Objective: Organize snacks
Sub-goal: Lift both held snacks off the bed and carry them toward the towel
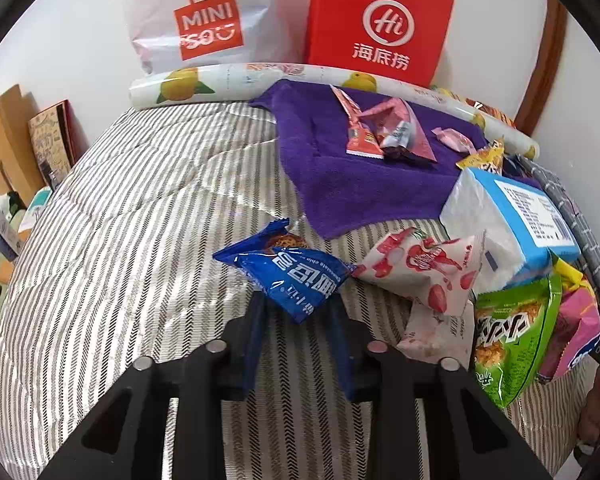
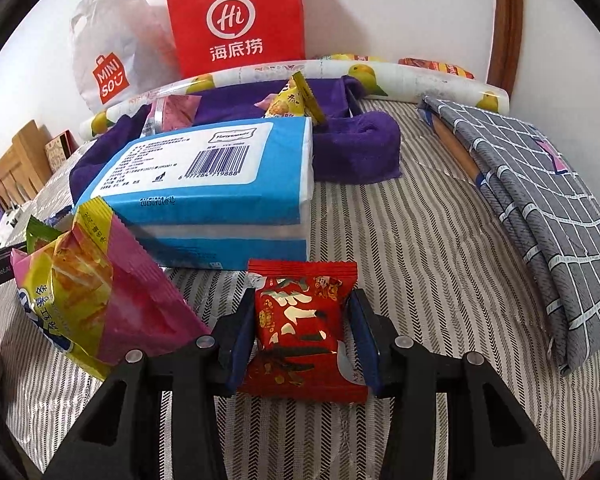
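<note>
In the left wrist view my left gripper [image 1: 296,304] stands open on the striped bed cover, its blue fingers either side of the near end of a blue cookie packet [image 1: 288,270]. A strawberry-print packet [image 1: 424,268] lies just right of it, then a green snack bag [image 1: 508,332]. Several small pink and red packets [image 1: 380,128] lie on a purple towel [image 1: 360,184]. In the right wrist view my right gripper [image 2: 304,316] has its fingers around a red snack packet [image 2: 300,324]; a small gap shows on each side. A pink-and-yellow chip bag [image 2: 100,296] lies to its left.
A blue tissue pack [image 2: 212,192] lies ahead of the right gripper; it also shows in the left wrist view [image 1: 512,224]. A red Haidilao bag [image 2: 240,20], a white Miniso bag [image 2: 112,56] and a lemon-print roll [image 2: 300,70] line the wall. Folded grey checked cloth [image 2: 540,208] lies right.
</note>
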`<state>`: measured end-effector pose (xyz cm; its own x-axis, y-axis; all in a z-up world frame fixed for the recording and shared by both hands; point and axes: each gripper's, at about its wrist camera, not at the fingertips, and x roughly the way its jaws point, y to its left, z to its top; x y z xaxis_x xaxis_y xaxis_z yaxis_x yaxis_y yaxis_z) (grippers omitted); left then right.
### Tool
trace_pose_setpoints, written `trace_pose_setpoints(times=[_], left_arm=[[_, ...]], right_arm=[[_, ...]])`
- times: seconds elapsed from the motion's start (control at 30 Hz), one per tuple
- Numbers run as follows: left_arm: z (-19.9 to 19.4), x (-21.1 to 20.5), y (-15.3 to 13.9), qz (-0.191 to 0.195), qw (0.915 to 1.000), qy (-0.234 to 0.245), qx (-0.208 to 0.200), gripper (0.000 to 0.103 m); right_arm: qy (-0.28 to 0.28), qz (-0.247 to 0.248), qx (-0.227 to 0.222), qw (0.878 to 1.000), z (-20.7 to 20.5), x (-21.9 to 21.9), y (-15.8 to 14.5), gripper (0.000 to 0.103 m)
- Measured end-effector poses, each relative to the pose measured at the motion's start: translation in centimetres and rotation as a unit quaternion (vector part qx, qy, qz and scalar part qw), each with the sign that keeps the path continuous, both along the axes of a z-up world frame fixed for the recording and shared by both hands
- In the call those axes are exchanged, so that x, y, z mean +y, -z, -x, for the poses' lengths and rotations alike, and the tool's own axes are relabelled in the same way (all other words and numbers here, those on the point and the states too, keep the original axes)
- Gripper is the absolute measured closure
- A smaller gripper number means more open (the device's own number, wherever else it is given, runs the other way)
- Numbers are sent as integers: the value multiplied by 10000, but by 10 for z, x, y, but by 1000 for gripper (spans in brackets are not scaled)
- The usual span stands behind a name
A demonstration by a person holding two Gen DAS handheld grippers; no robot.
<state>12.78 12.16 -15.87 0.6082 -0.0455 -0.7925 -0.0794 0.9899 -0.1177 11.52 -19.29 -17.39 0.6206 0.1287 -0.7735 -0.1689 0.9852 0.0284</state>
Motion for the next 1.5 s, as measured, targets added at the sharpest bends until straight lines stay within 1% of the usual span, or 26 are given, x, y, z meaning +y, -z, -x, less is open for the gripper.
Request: trace_pose_setpoints(times=[0.13,0.17,0.23,0.3,0.43,0.53,0.6,0.67,0.7,0.73,0.77,0.8,0.83,0.97,1.1,1.17,1.23,1.37,1.4,1.43,1.5], left_arm=[[2,12,1,339,9993,-127,-42,92],[3,14,1,391,9991,-172,-38,93],[5,14,2,403,9990,-173,-19,95],[9,14,1,397,9990,-210,16,95],[20,15,-7,583,9980,-224,-1,96],[29,11,-18,381,9990,-236,-85,96],[31,10,-21,278,9992,-277,-58,96],[33,14,-24,394,9986,-326,-91,96],[33,17,-25,489,9981,-369,-104,93],[30,19,-27,556,9976,-407,-81,84],[28,20,-28,583,9973,-448,-91,77],[25,22,-30,615,9968,-495,-136,62],[18,22,-31,620,9966,-528,-154,53],[-3,20,-25,514,9968,-615,19,53],[-22,17,-11,374,9965,-699,272,53],[-28,15,-5,369,9962,-702,359,53],[-33,13,0,322,9959,-741,418,53],[-39,6,2,8,9959,-835,351,53],[-40,4,2,-47,9958,-843,340,56],[-41,2,3,-187,9957,-843,321,61],[-40,-2,2,-339,9958,-790,298,64]], right_arm=[[11,-198,-28,9998,1,-6,-1,60],[17,-259,-31,9997,1,-7,-2,60],[36,-344,-24,9994,1,-10,-2,61],[56,-320,-14,9995,0,-9,-2,61],[27,-301,-79,9995,2,-7,-2,61],[37,-376,-70,9993,2,-9,-2,61],[34,-423,-65,9991,2,-10,-2,61],[13,-475,-59,9989,2,-11,-2,61],[-6,-495,-52,9988,2,-11,-2,61],[-16,-505,-49,9987,2,-12,-2,61],[-29,-514,-48,9987,1,-12,-2,61],[-61,-525,-43,9986,1,-11,-3,61],[-86,-529,-48,9985,1,-10,-3,61],[-126,-496,-96,9986,4,-8,-4,61],[-171,-539,-109,9983,5,-8,-4,61],[-178,-571,-101,9982,5,-9,-3,61],[-176,-594,-85,9980,4,-10,-3,61],[-188,-613,-16,9979,2,-10,-1,61],[-188,-619,-23,9979,2,-10,-1,61],[-193,-627,-25,9978,2,-10,-1,61],[-190,-627,-25,9978,2,-10,-1,61]])
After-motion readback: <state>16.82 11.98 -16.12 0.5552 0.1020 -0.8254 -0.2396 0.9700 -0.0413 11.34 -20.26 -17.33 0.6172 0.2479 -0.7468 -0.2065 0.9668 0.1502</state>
